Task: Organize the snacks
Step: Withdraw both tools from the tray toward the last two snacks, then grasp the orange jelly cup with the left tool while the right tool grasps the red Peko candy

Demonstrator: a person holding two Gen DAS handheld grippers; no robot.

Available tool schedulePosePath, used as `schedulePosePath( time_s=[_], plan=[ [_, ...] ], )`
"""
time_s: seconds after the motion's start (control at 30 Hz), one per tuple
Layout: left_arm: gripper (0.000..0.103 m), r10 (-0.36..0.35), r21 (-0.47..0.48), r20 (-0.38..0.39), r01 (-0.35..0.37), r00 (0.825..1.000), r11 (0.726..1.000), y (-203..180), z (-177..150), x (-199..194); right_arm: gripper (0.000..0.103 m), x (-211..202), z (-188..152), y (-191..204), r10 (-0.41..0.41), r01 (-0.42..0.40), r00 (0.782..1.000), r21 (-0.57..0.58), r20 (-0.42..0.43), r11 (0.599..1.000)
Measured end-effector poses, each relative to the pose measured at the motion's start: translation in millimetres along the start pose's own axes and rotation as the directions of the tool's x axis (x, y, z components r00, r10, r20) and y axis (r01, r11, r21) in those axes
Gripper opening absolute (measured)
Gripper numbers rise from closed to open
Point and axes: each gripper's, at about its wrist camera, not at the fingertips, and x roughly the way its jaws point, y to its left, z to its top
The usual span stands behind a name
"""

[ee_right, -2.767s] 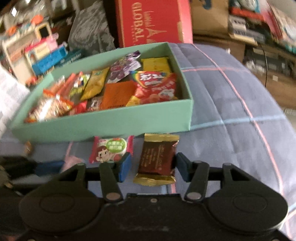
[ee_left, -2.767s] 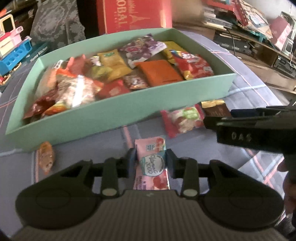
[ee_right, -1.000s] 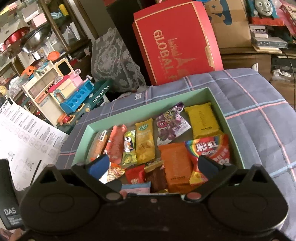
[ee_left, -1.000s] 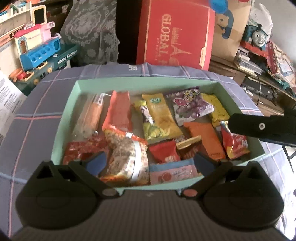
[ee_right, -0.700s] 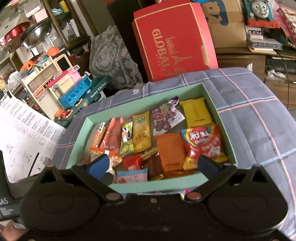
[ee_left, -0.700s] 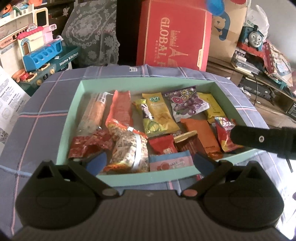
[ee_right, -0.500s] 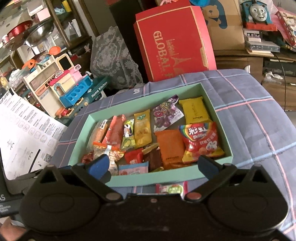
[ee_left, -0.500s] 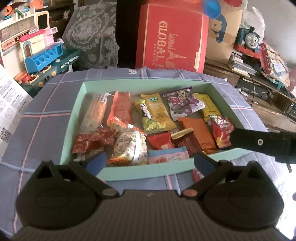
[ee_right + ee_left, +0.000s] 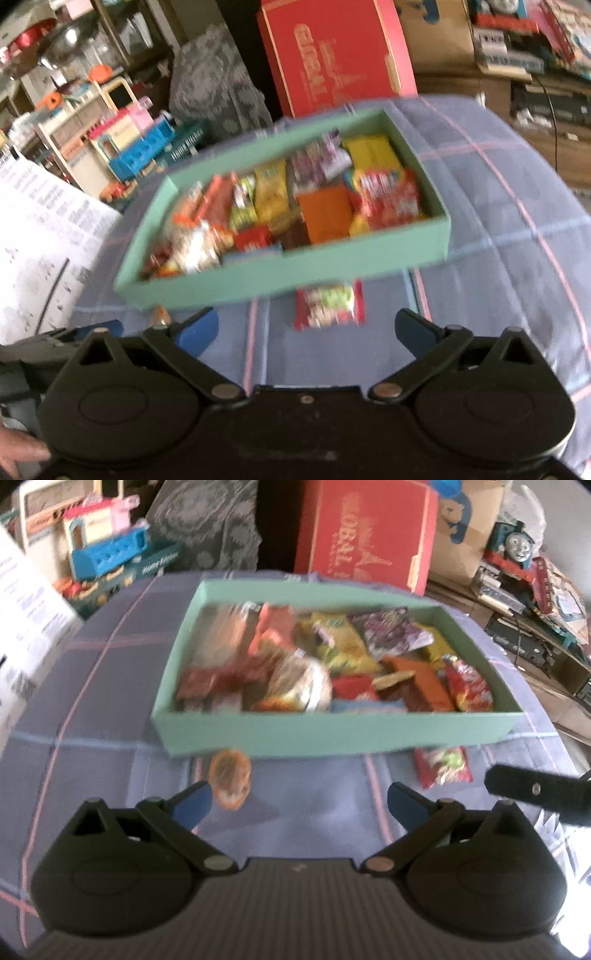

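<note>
A mint green box (image 9: 332,734) (image 9: 288,273) full of several snack packets sits on the checked cloth. In front of its near wall lie an orange packet (image 9: 229,777) (image 9: 159,314) and a red and green packet (image 9: 443,768) (image 9: 328,304). My left gripper (image 9: 299,805) is open and empty, low over the cloth, with the orange packet just beyond its left finger. My right gripper (image 9: 306,328) is also open and empty, and the red and green packet lies just ahead of its gap. The right gripper's finger (image 9: 535,788) shows at the right of the left wrist view.
A red carton (image 9: 364,539) (image 9: 332,55) stands behind the box. Toys (image 9: 107,550) (image 9: 122,144) sit at the back left, and a printed white sheet (image 9: 40,236) lies left of the cloth. Shelves with clutter (image 9: 532,572) are on the right. A hand (image 9: 18,452) shows at bottom left.
Both grippers have pulled back and dropped lower, from above the box to the cloth in front of it. The two loose packets have come into view. Both stay open.
</note>
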Motion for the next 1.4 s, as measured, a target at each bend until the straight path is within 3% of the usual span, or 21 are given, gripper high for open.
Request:
schedulePosePath(
  time_s=[0.17,0.57,0.97,1.13,1.27,1.33,1.37,1.4],
  plan=[
    [0.103,0.032,-0.03,-0.025,-0.032,0.999,0.999,20,-16,9,0.103,11,-17,-1,-0.028,0.028,0.999,-0.006,-0.034,1.0],
    [0.103,0.117,-0.164,-0.049,-0.124,0.992,0.979,71,-18,27,0.103,39,-19,6,-0.035,0.033,0.996,-0.025,-0.085,0.999],
    [0.101,0.083,-0.151,-0.029,-0.086,0.996,0.985,60,5,45,0.103,61,-10,1,-0.053,0.051,0.993,-0.016,-0.101,0.999],
    [0.085,0.054,-0.141,-0.024,-0.057,0.998,0.988,51,9,51,0.103,66,-9,-2,-0.063,0.062,0.993,-0.009,-0.098,0.998],
    [0.074,0.074,-0.112,0.004,-0.073,0.997,0.991,42,7,53,0.103,68,-8,0,-0.075,0.073,0.994,-0.022,-0.085,0.997],
    [0.042,0.093,-0.09,0.019,-0.091,0.995,0.992,38,7,52,0.103,70,-7,0,-0.084,0.082,0.993,-0.025,-0.078,0.996],
    [0.033,0.101,-0.081,0.023,-0.099,0.995,0.992,37,7,52,0.103,70,-7,0,-0.091,0.09,0.993,-0.026,-0.07,0.996],
    [0.033,0.1,-0.083,0.027,-0.097,0.995,0.992,37,7,52,0.103,71,-6,0,-0.099,0.098,0.993,-0.029,-0.065,0.995]
  ],
)
